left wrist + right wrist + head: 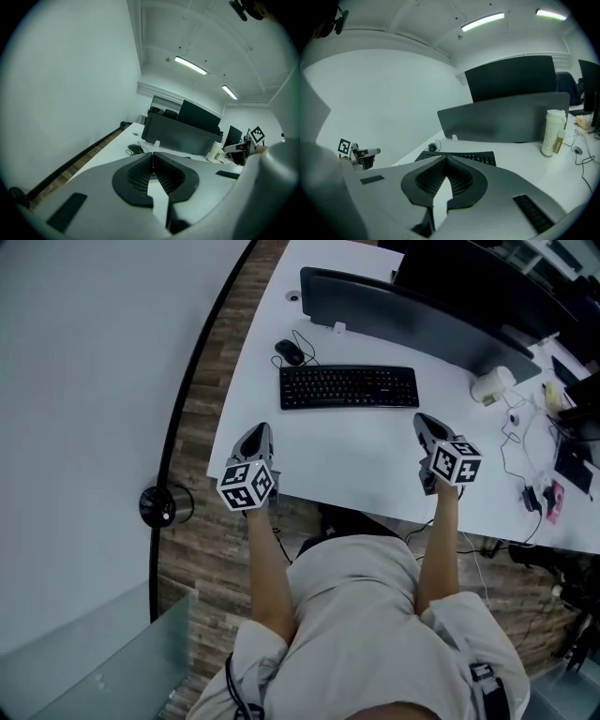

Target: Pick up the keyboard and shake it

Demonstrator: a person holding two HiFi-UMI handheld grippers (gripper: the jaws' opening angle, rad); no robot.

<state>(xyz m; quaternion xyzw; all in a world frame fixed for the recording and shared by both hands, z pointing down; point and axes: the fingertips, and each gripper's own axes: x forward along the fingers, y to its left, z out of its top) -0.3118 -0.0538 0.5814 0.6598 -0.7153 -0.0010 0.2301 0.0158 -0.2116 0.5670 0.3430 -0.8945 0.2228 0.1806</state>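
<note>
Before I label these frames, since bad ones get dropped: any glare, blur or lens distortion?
Head view: even light, soft shadows, keyboard sharp. Left gripper view: strong fisheye, black corners, ceiling lights bright with little flare. Right gripper view: same fisheye and black corners, keyboard clear.

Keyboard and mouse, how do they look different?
The keyboard is long, flat and covered in rows of keys; the mouse is small, round and smooth. The keyboard lies across the middle of the desk; the mouse sits behind its left end, farther from the person and not touching it. Both are black, and both rest on the white desk.
</note>
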